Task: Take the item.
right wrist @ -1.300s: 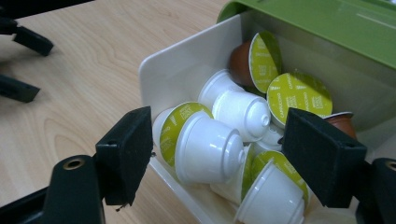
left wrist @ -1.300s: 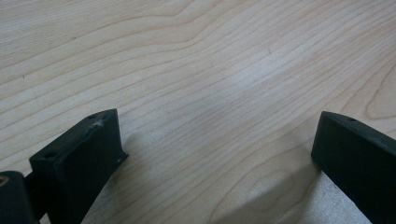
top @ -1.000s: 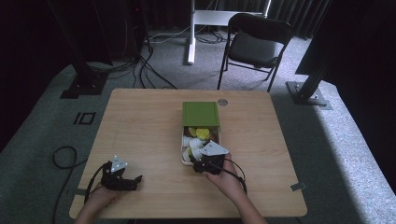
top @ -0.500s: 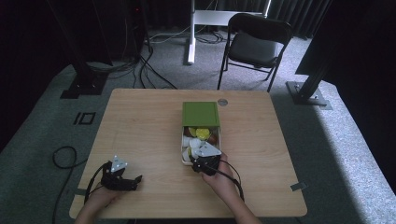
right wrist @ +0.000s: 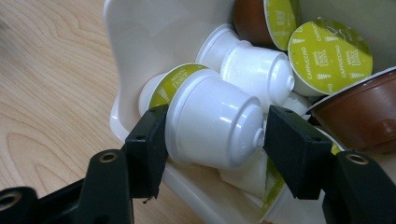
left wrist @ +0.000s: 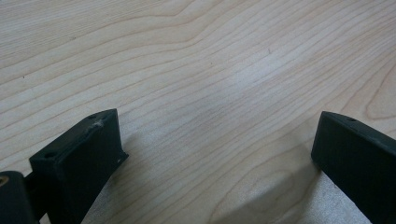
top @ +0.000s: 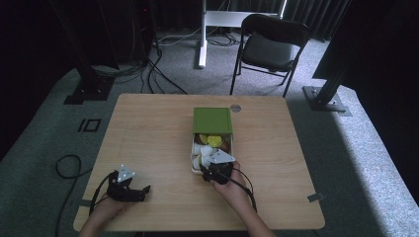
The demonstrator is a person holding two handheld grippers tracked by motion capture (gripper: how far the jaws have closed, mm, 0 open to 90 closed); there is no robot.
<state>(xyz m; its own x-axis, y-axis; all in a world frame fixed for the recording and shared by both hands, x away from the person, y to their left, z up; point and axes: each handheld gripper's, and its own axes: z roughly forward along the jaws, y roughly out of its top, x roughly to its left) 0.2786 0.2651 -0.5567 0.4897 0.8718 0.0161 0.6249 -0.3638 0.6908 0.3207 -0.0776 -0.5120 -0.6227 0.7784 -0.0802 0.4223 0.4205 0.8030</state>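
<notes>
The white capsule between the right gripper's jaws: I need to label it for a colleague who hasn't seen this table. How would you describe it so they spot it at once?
On the wooden table stands a white tray of coffee capsules beneath a green lid. At the tray's near end, the right gripper has its jaws either side of one white capsule. Unlike the brown capsules and the capsule showing its green Cappuccino foil, it lies sideways, its domed white bottom toward the camera.
</notes>
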